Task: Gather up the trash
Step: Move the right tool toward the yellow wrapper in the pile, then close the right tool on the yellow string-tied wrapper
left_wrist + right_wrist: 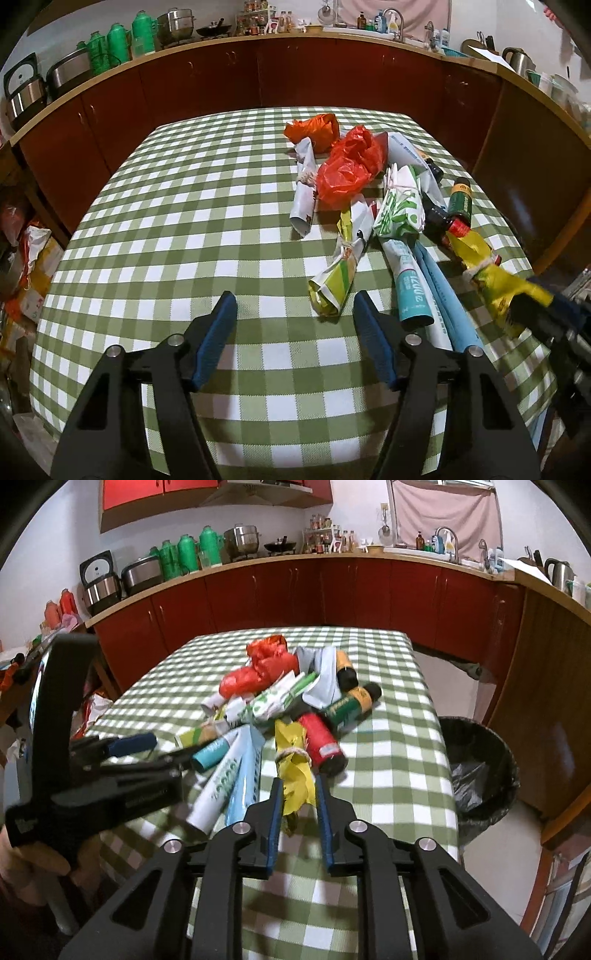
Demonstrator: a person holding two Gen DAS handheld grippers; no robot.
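A heap of trash lies on the green checked tablecloth (pixel 184 221): orange plastic bags (pixel 347 166), rolled paper wrappers (pixel 336 280), a teal tube (pixel 413 291), a green bottle (pixel 460 201) and a red can (pixel 321 738). A yellow wrapper (pixel 291 746) tied with string sticks out of the near side of the heap. My right gripper (pixel 297 784) is shut on its near end, as the left wrist view also shows at the right gripper (pixel 535 306). My left gripper (pixel 295 302) is open over bare cloth, just left of the rolled wrappers, holding nothing.
A black bin (pixel 480 760) with a dark liner stands on the floor by the table's right side. Red cabinets (pixel 295 590) with a cluttered counter run behind the table. Bags and boxes (pixel 33 258) are stacked on the floor to the left.
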